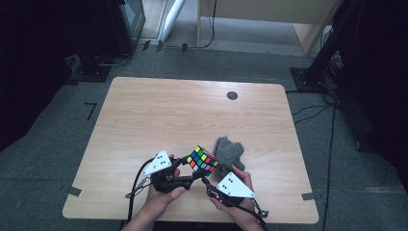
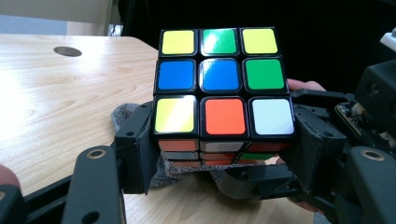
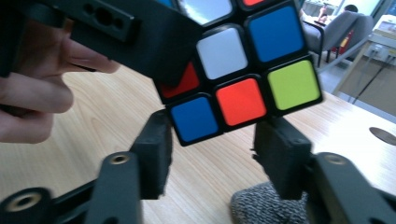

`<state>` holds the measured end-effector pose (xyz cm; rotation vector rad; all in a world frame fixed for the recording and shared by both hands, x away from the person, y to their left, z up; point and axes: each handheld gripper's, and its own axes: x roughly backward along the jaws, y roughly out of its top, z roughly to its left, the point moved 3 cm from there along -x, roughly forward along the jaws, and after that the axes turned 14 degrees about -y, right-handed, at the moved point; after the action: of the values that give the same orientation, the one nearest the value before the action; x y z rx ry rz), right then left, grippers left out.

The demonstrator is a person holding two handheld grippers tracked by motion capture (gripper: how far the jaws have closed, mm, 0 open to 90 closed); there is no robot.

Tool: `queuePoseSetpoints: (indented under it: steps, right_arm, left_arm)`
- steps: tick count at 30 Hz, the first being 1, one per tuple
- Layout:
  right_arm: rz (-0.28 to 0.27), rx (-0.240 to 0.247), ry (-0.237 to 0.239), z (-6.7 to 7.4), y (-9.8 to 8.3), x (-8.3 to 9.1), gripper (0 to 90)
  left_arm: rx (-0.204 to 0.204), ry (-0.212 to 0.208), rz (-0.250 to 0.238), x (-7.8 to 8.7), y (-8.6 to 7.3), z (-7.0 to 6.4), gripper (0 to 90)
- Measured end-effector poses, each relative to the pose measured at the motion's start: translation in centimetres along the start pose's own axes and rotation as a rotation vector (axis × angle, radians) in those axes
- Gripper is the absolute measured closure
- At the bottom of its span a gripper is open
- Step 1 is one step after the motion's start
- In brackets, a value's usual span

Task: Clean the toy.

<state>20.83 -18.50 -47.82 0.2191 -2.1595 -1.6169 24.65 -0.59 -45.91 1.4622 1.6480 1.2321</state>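
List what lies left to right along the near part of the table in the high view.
Left gripper → Rubik's cube → grey cloth. The right gripper's plate overlaps these, nearer the table edge, so I leave it out.

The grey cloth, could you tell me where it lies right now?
In the high view, the grey cloth lies on the table near its front edge, right of the puzzle cube.

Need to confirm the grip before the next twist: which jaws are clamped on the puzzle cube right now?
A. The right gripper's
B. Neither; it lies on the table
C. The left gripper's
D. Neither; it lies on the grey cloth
C: the left gripper has its jaws pressed on both sides of the puzzle cube, lifted above the table; the right gripper has its jaws just under it.
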Motion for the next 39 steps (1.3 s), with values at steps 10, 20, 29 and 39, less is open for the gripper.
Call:
queuePoseSetpoints:
  steps: [10, 20, 29, 39]
  right_arm:
    - [-0.027, 0.091, -0.054, -0.1, 0.0, 0.0, 25.4]
    - [-0.049, 0.13, -0.085, 0.4, -0.1, 0.2, 33.0]
    - [-0.011, 0.11, -0.06, 0.4, -0.1, 0.0, 33.2]
    - [0.028, 0.094, -0.082, -0.4, -0.6, -0.3, 33.3]
  left_arm:
    - [0.09, -0.103, 0.074, -0.7, -0.3, 0.4, 34.4]
    - [0.096, -0.148, 0.091, -0.8, -0.3, 0.4, 34.1]
    - [0.077, -0.137, 0.099, -0.6, -0.2, 0.7, 31.2]
    - [0.07, -0.101, 0.022, 1.0, 0.8, 1.4, 31.1]
